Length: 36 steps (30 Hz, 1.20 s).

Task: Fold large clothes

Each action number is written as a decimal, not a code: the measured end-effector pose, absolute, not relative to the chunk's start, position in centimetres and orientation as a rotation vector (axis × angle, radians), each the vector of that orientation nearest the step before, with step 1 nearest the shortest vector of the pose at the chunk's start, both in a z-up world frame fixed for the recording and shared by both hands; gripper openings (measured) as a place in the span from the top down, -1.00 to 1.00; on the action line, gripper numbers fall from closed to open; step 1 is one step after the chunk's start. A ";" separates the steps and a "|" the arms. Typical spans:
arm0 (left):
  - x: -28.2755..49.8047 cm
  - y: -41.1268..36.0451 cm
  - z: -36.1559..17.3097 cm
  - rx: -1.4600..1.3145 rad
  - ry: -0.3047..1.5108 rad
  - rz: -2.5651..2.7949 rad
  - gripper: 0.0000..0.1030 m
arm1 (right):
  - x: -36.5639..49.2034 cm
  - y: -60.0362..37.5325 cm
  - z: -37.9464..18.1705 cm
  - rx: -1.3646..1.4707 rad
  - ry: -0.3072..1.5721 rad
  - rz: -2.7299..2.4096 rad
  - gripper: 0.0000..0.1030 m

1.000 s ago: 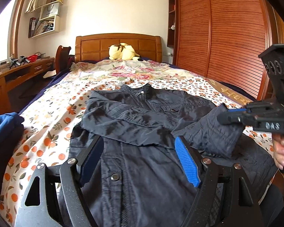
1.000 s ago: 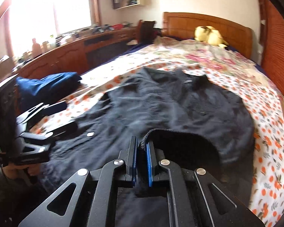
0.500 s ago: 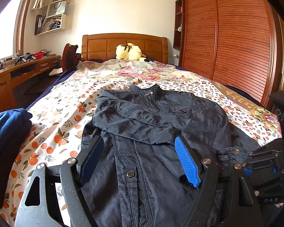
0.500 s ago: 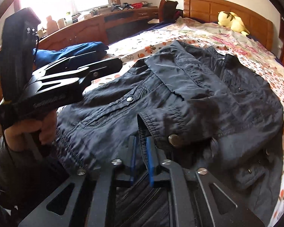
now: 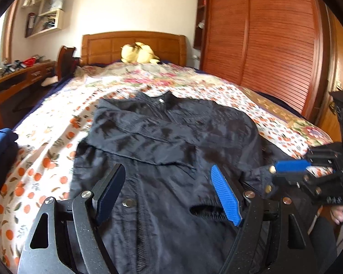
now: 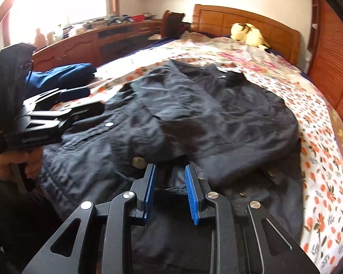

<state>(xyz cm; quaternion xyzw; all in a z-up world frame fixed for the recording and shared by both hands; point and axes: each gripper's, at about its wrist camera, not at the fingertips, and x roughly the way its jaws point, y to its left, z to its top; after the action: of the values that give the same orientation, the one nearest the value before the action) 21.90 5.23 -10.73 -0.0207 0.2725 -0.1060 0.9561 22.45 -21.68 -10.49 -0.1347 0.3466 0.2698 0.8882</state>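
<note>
A dark navy jacket (image 5: 171, 141) lies flat on the bed, collar toward the headboard, with both sleeves folded in across its front; it also shows in the right wrist view (image 6: 194, 118). My left gripper (image 5: 169, 194) is open and empty, hovering over the jacket's lower front. My right gripper (image 6: 170, 189) is open over the sleeve cuff, which lies loose on the jacket's lower right. In the left wrist view the right gripper (image 5: 285, 171) sits at the right edge by that cuff. In the right wrist view the left gripper (image 6: 80, 100) is at the left.
The floral bedsheet (image 5: 57, 150) surrounds the jacket. A folded blue garment (image 6: 64, 77) lies at the bed's left edge. A yellow plush toy (image 5: 138, 53) sits by the wooden headboard. A wooden wardrobe (image 5: 274, 45) stands on the right, a desk (image 6: 107, 38) on the left.
My right gripper carried the right sleeve cuff across the jacket, laid it down and opened, letting the cuff go. The left gripper stayed open over the lower front.
</note>
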 end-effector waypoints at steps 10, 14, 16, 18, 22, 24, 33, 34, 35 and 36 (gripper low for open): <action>22.6 1.8 -13.0 0.039 0.677 -0.326 -0.37 | 21.7 -23.2 -9.6 -0.210 0.704 0.516 0.09; 22.8 1.5 -13.3 0.038 0.702 -0.343 -0.26 | 21.0 -23.5 -9.2 -0.219 0.679 0.494 0.04; 22.9 1.6 -13.6 0.037 0.716 -0.343 -0.20 | 20.8 -23.8 -9.2 -0.223 0.672 0.479 0.03; 23.1 1.6 -14.0 0.036 0.738 -0.344 -0.16 | 20.7 -24.2 -9.0 -0.218 0.666 0.470 0.01; 23.8 1.8 -14.8 0.018 0.782 -0.353 0.09 | 20.7 -24.9 -8.4 -0.197 0.650 0.448 -0.11; 24.0 1.8 -15.0 0.005 0.797 -0.359 0.40 | 20.7 -25.2 -8.2 -0.188 0.642 0.438 -0.17; 23.0 4.4 -11.7 -0.061 0.656 -0.307 0.85 | 21.3 -25.0 -9.0 -0.211 0.664 0.412 -0.21; 22.8 5.1 -11.3 -0.066 0.630 -0.276 0.85 | 21.5 -25.0 -9.1 -0.211 0.666 0.409 -0.21; 22.7 5.6 -11.0 -0.063 0.614 -0.249 0.85 | 21.7 -25.1 -9.1 -0.211 0.670 0.407 -0.21; 22.7 6.2 -10.8 -0.066 0.597 -0.214 0.85 | 21.9 -25.1 -9.3 -0.211 0.673 0.402 -0.21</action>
<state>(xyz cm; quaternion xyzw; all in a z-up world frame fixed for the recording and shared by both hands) 22.72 6.19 -10.80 -0.0325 0.2935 -0.1052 0.9496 21.94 -25.10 -9.25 -0.1028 0.3273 0.1956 0.9187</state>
